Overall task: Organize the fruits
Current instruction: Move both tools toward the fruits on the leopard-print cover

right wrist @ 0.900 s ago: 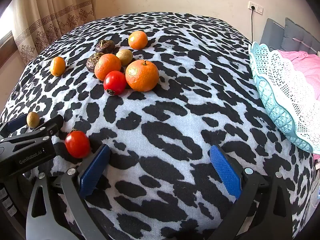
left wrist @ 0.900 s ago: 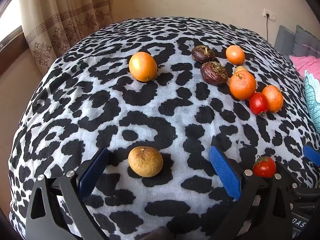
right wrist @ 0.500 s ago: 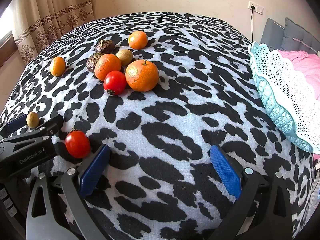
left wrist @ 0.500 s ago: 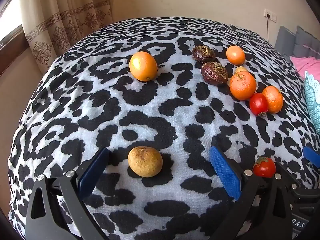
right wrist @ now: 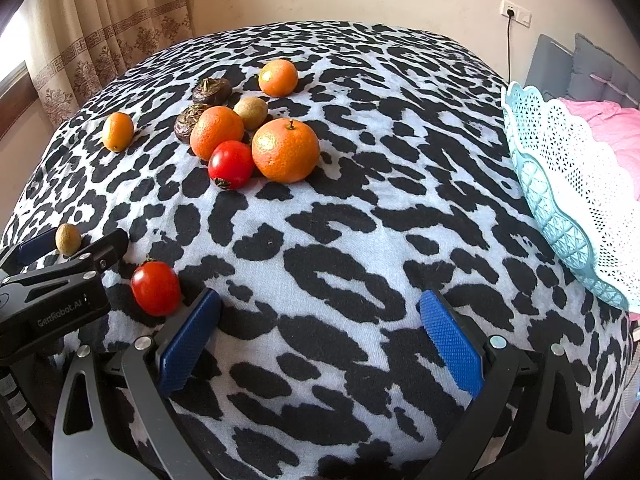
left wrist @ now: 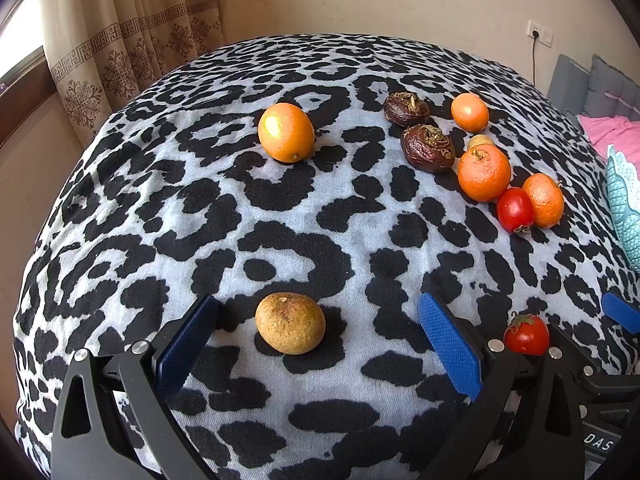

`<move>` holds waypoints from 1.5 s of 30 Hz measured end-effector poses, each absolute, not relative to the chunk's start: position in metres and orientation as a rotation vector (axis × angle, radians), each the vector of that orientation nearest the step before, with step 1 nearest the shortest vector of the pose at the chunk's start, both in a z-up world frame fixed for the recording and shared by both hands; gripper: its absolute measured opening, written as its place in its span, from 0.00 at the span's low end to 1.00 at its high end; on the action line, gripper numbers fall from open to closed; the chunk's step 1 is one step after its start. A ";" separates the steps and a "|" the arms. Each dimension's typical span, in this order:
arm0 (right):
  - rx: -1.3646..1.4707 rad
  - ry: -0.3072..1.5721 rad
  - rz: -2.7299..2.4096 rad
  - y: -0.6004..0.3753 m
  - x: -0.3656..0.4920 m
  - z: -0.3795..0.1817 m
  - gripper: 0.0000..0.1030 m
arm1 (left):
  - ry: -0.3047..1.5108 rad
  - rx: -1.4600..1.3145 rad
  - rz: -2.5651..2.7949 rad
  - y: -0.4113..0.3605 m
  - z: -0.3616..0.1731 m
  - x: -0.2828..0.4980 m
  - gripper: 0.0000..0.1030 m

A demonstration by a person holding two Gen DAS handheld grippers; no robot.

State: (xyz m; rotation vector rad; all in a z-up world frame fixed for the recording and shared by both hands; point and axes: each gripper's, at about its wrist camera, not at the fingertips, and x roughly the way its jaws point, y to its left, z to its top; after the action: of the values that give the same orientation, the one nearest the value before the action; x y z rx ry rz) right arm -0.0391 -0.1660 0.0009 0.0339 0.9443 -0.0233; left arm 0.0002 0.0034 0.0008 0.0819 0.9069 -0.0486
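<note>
Bright left-side daylight, perhaps edge-warped.

Glossy tomato [right wrist: 155, 288], matt cloth [right wrist: 340, 240], seemingly plastic basket [right wrist: 560, 184]

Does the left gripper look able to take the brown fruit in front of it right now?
Probably yes. The left gripper has its jaws open, the brown fruit lies on the cloth between them, and nothing else sits near it.

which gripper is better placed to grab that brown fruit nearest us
Left. The left gripper is open with the brown fruit lying between its fingers; the right gripper is open over bare cloth.
</note>
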 end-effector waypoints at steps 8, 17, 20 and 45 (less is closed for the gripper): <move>0.029 0.942 -0.021 -0.167 -0.039 0.000 0.98 | 0.906 0.077 -0.052 0.003 0.001 0.000 0.95; 0.035 0.940 -0.015 -0.166 -0.039 0.002 0.98 | 0.897 0.060 -0.065 0.004 0.004 -0.003 0.95; 0.068 0.925 0.005 -0.170 -0.042 0.004 0.98 | 0.892 0.048 -0.073 0.006 0.005 -0.004 0.95; 0.166 0.772 0.135 -0.179 -0.064 0.036 0.98 | 0.772 -0.040 -0.044 0.047 0.041 -0.010 0.95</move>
State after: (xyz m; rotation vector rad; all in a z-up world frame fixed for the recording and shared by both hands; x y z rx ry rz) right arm -0.0641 -0.1791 0.0364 0.1656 0.7721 0.1347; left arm -0.0100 0.0466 0.0415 -0.0398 0.7717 -0.0442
